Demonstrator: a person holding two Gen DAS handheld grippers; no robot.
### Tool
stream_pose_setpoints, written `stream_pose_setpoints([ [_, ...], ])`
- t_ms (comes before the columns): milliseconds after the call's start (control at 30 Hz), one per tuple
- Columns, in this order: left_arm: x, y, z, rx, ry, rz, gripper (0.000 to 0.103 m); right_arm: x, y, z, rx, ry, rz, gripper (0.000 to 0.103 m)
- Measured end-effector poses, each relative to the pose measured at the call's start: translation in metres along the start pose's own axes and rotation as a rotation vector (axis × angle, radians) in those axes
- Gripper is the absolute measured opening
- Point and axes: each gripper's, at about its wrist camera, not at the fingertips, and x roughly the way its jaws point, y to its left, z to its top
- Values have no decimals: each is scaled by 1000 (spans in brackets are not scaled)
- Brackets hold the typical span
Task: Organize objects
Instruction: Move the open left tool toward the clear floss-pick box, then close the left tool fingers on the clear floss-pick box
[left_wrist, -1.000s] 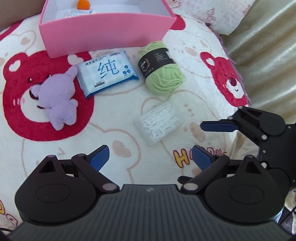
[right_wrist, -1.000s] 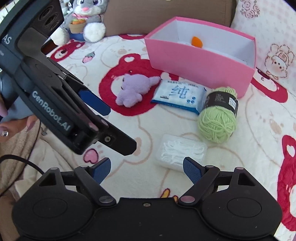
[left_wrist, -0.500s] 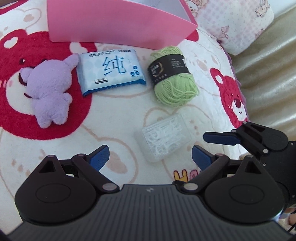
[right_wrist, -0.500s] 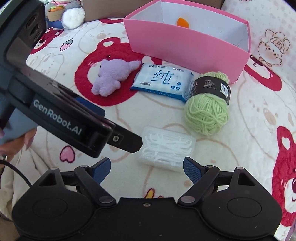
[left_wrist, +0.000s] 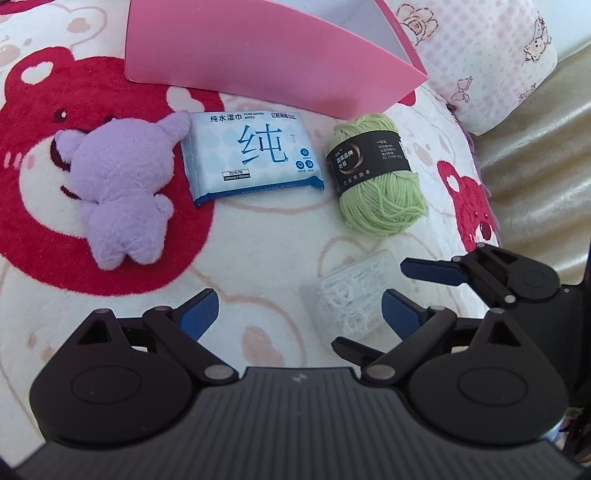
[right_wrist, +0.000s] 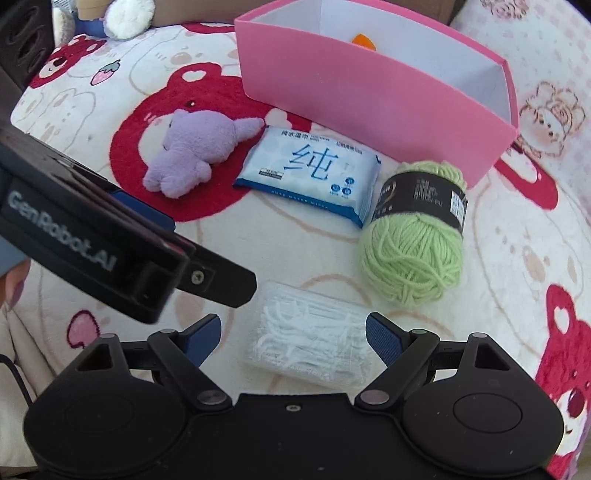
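A clear box of floss picks (right_wrist: 308, 341) lies on the bear-print blanket, between the open fingers of my right gripper (right_wrist: 293, 336). It also shows in the left wrist view (left_wrist: 351, 299), just left of my left gripper's right finger. My left gripper (left_wrist: 299, 312) is open and empty above the blanket. Beyond lie a green yarn ball (left_wrist: 380, 181), a blue wet-wipes pack (left_wrist: 251, 155) and a purple plush (left_wrist: 118, 184). A pink box (right_wrist: 369, 96) behind them holds an orange object (right_wrist: 364, 38).
The right gripper's fingers (left_wrist: 432, 271) show at the right of the left wrist view. The left gripper's body (right_wrist: 92, 240) crosses the left of the right wrist view. A patterned pillow (left_wrist: 480, 55) and a beige cover (left_wrist: 535, 177) lie at the right.
Both grippers have moved forward and down toward the objects. The floss box now sits between the right gripper's fingers. The objects have not moved.
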Motion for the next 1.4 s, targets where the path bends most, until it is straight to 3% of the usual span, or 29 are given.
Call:
stream_pose_setpoints([
  [167,9,-2,-3,-4,14,-44,94,4,-21,-7,123,18,66,90],
  [233,14,-4,-5,-11,21,-56,94,6,-27,-10,166,27,73,94],
  [433,35,-9,-7,-15,52,-89,92,17,-37,-13,234,77,92,94],
  [500,44,-10,-8,-23,65,-98,86,20,-36,-13,231,84,100,94],
  [567,51,-8,-8,-39,73,-95,56,22,-34,-12,222,93,108,94],
  [767,53,-3,-7,-53,58,-115,54,29,-31,-11,205,123,104,95],
  [1000,45,1,-3,-61,30,-110,48,21,-33,-10,239,53,133,94],
  [1167,31,11,7,-83,-43,-50,46,16,-40,-4,338,0,279,91],
  [1400,36,21,8,-125,-4,-41,42,29,-20,2,263,33,182,88],
])
